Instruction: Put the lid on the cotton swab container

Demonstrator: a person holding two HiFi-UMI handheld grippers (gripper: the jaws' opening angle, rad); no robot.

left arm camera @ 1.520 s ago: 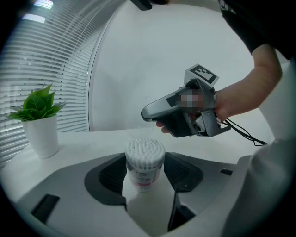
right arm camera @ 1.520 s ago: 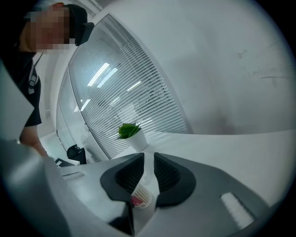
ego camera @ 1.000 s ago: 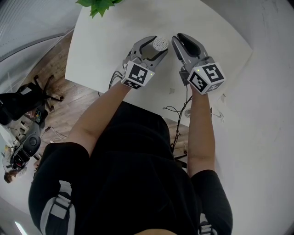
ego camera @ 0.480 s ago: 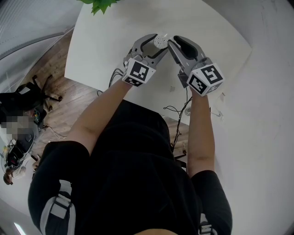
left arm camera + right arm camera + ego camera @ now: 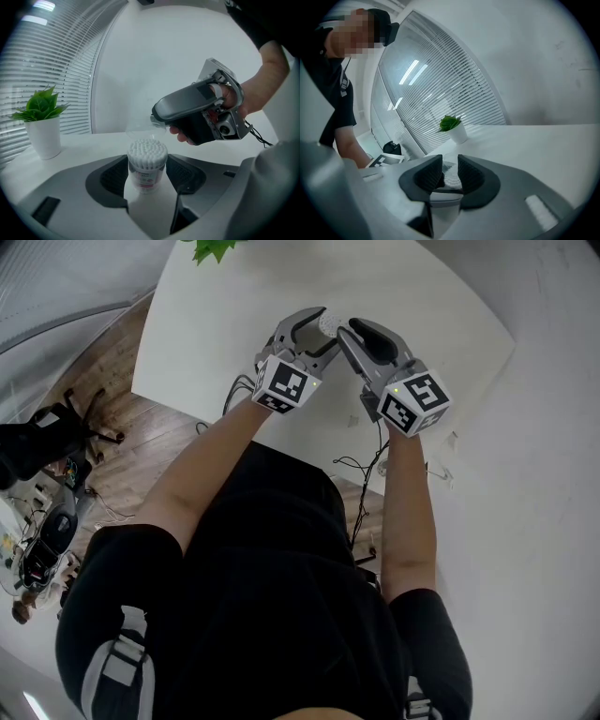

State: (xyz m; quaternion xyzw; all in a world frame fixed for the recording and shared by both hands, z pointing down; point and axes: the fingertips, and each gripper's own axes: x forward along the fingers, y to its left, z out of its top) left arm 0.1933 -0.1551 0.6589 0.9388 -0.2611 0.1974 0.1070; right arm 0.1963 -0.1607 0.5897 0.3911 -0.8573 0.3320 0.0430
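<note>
The cotton swab container (image 5: 146, 168) is a small clear tub packed with white swabs, its top uncovered. My left gripper (image 5: 149, 183) is shut on its sides and holds it upright above the table. From the right, my right gripper (image 5: 194, 110) holds the clear lid (image 5: 143, 127) just above and behind the swab tops. In the right gripper view the lid (image 5: 446, 191) sits between the pads of that gripper (image 5: 450, 180), and the swabs (image 5: 451, 176) show through it. In the head view both grippers (image 5: 314, 326) (image 5: 352, 332) meet at the container (image 5: 325, 322).
The white table (image 5: 422, 296) lies under both grippers, with its near edge towards the person. A potted green plant (image 5: 42, 119) stands at the table's far left, also in the right gripper view as the plant (image 5: 453, 127). Window blinds (image 5: 440, 79) run behind.
My right gripper has swung left until its tip meets the left gripper's, bringing the lid over the swabs. Both grippers have drifted slightly farther across the table.
</note>
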